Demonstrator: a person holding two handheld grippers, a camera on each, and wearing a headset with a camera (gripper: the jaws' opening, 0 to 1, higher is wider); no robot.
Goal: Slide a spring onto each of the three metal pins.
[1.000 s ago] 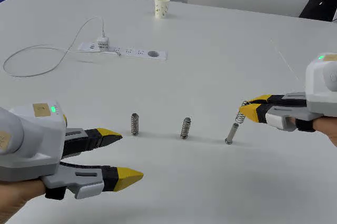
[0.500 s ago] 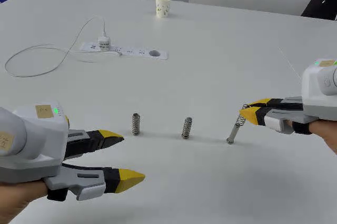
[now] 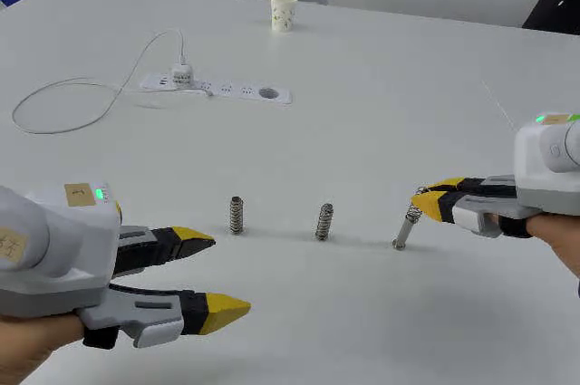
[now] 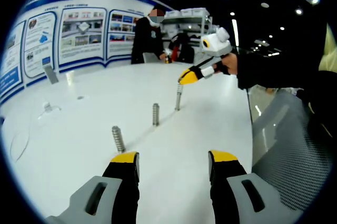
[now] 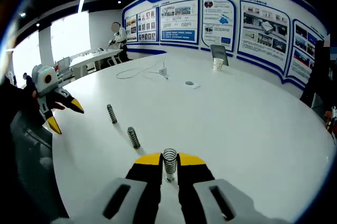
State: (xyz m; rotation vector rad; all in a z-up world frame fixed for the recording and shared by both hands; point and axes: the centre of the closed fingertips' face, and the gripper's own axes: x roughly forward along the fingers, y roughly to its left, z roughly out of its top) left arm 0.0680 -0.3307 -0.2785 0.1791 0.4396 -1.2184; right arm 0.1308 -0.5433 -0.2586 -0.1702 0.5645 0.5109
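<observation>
Gripping a small coiled steel spring (image 5: pixel 169 162) in my right gripper (image 3: pixel 420 202), jaws narrow around it, at the top of the leaning grey metal pin (image 3: pixel 400 235), nearer me and right of the white power strip (image 3: pixel 217 91). A spring-wrapped upright pin (image 3: pixel 236 215) and a second spring-wrapped upright pin (image 3: pixel 324 221) stand nearer me than that strip. My left gripper (image 3: pixel 227 274) hovers wide, holding nothing, well short of the strip.
</observation>
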